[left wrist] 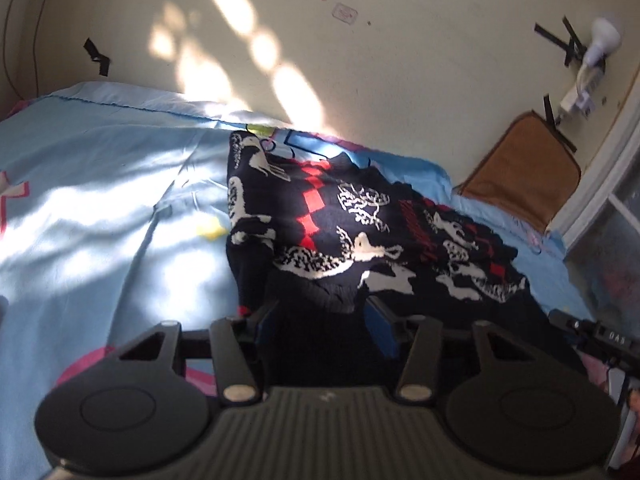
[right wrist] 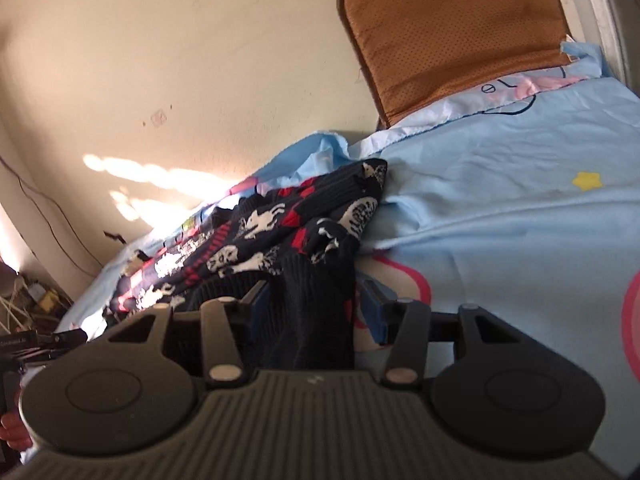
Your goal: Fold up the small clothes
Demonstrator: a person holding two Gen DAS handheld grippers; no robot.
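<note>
A dark navy knit sweater (left wrist: 360,232) with white animal figures and red squares lies spread on a light blue bedsheet (left wrist: 100,208). My left gripper (left wrist: 320,312) is open at the sweater's near hem, with the dark fabric lying between its blue-padded fingers. In the right wrist view the same sweater (right wrist: 280,232) lies bunched, and a dark ribbed part of it runs between the fingers of my right gripper (right wrist: 310,304), which stands open around it. The right gripper's tip also shows at the right edge of the left wrist view (left wrist: 592,336).
The bed stands against a cream wall (left wrist: 360,60). A brown cushion (right wrist: 448,36) leans on the wall at the bed's far corner. A white lamp (left wrist: 600,40) is taped to the wall. Cables and clutter (right wrist: 36,296) lie beside the bed.
</note>
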